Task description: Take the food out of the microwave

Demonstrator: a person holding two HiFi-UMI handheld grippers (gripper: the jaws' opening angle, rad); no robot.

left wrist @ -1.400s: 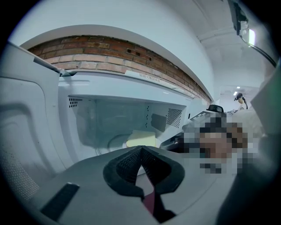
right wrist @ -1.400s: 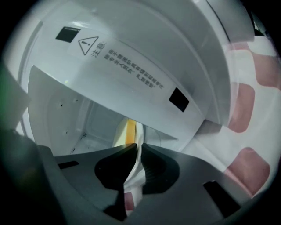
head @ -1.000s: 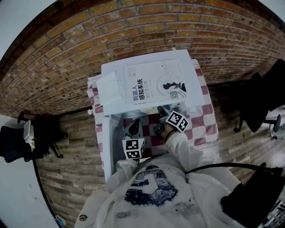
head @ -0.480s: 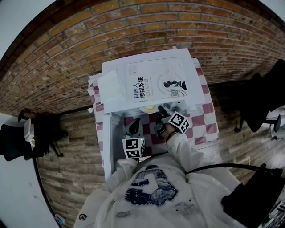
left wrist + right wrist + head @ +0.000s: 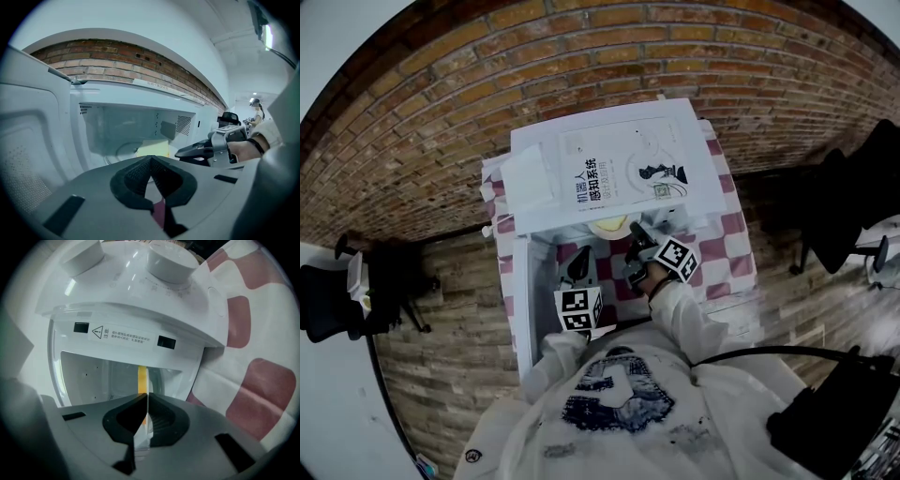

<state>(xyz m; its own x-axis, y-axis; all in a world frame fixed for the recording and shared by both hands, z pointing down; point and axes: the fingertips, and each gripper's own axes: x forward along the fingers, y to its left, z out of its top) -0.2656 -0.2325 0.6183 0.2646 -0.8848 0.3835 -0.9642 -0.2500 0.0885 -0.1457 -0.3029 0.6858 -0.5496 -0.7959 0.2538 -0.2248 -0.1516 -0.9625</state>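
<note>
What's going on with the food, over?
Right gripper shut on plate rim. Left gripper shut, empty. Yellow food on plate, not yet out of microwave. Door open, nothing in the way.

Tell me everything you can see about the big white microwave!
The boxy white microwave stands on a red-and-white checked cloth, its door open at the person's left. Its panel carries two round white knobs, and a warning sticker sits on the frame of the opening. A white paperback book lies on top. The right hand-held gripper reaches into its mouth, shut on a thin yellow-and-white flat item.
</note>
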